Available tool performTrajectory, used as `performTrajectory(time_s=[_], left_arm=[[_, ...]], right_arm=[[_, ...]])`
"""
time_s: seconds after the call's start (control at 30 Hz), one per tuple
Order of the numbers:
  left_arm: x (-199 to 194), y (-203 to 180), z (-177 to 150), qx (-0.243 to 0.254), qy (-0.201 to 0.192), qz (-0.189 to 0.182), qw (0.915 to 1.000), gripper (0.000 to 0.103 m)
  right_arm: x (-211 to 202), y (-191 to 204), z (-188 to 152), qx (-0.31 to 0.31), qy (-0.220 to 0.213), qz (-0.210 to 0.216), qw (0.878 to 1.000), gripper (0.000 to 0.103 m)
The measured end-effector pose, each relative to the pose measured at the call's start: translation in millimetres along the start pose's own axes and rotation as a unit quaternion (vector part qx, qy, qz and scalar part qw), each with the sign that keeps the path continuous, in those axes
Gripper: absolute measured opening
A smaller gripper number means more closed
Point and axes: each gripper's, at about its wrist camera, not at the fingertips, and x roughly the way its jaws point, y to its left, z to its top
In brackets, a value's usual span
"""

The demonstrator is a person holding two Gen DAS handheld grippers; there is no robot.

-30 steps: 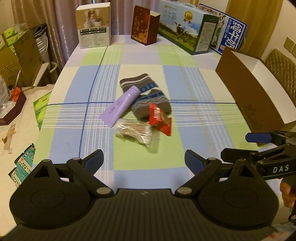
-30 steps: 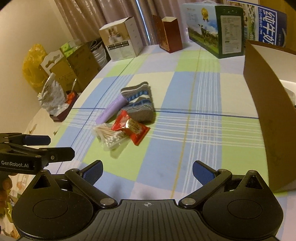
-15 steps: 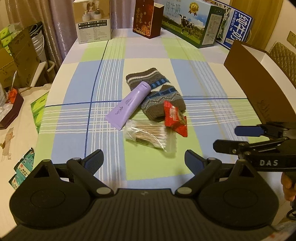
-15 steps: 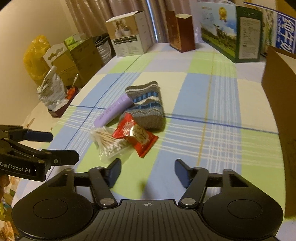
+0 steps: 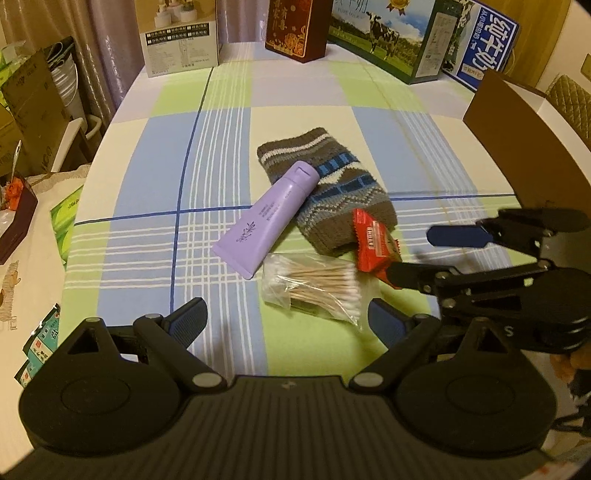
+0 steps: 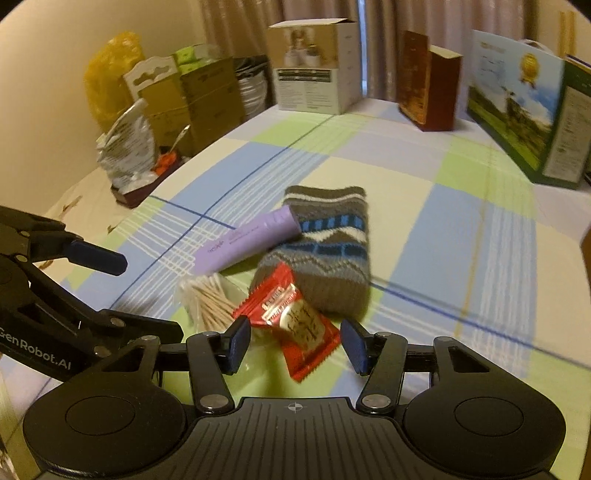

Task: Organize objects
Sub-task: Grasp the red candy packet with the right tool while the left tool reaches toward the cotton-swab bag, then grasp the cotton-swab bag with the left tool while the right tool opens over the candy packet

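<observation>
On the checked tablecloth lies a small pile. A lilac tube leans on a grey patterned sock. A clear bag of cotton swabs and a red snack packet lie just in front of them. My left gripper is wide open, low over the cloth, with the swab bag just ahead of its right finger. My right gripper has its jaws half closed and still closing. The red packet lies between its pads, which do not press on it. Each gripper shows in the other's view: the right gripper and the left gripper.
A tall brown box stands open at the table's right side. Cartons line the far edge: a white box, a dark red box and a milk carton. Past the left edge are cardboard boxes and bags.
Both grippers have come forward and down toward the pile. The right gripper's jaws have narrowed from wide to about half, and the red packet now lies between them.
</observation>
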Motion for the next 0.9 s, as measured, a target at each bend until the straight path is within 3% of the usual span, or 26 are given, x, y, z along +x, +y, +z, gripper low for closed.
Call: performTrajectory(time_s=[0.23,0.27,0.3,0.6,0.73,0.9], left_arm=[[11,9,3,-0.009,0.012,-0.001,0.9999,0.092],[12,10,4,-0.01,0.013,-0.001,0.9999,0.092],[13,11,4,-0.011,0.015,-0.001,0.9998,0.092],[22,5,8,-0.022,0.026,-0.019,0.9992,0.092],[35,4,11,-0.071,0.042,-0.02,0.9964,0.092],[54,10,22,-0.155,0.051,0.004,0.9866,0.092]], right_arm=[[24,2,1,-0.043,0.014,0.002,0.999,0.051],[24,1,1,-0.041,0.014,0.004,0.999,0.037],[23,-1,1,-0.035,0.017,0.009,0.999,0.027],[-5,-33,-4,0.064,0.024,-0.025,0.997,0.022],[-21,-52,-10,0.102,0.02,-0.047,0.993,0.022],[-34,-68,-19,0.127,0.015,-0.072,0.989,0.022]])
